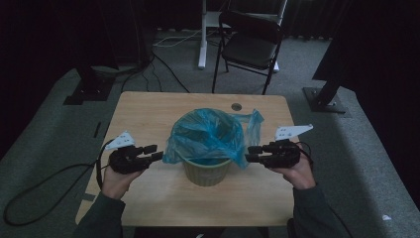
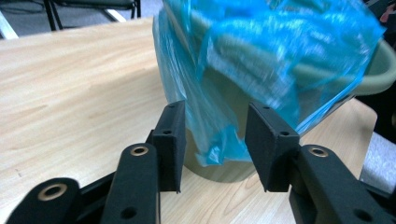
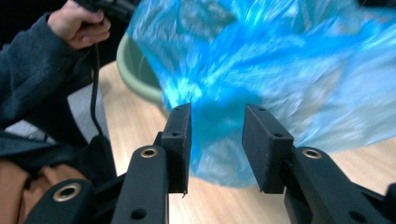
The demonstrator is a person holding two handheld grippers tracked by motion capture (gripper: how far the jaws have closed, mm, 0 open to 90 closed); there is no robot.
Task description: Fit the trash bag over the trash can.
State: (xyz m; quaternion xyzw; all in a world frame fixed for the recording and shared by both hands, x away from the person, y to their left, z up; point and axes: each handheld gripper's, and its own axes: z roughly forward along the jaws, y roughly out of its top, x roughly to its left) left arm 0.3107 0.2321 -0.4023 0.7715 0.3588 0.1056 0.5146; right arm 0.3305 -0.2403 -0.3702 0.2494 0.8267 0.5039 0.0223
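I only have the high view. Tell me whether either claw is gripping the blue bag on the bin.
Observer: No. In the left gripper view, the left claw is open, and the blue bag's hanging edge lies beyond its pads, not pressed.
Operator: Report the right side.
Observer: In the right gripper view, the right claw is open too, with blue film behind the gap and no pinch.
Operator: Describe the bin wall under the bag.
Observer: The left gripper view shows the green bin with its thick rolled rim bare at one side, where the bag does not cover it.
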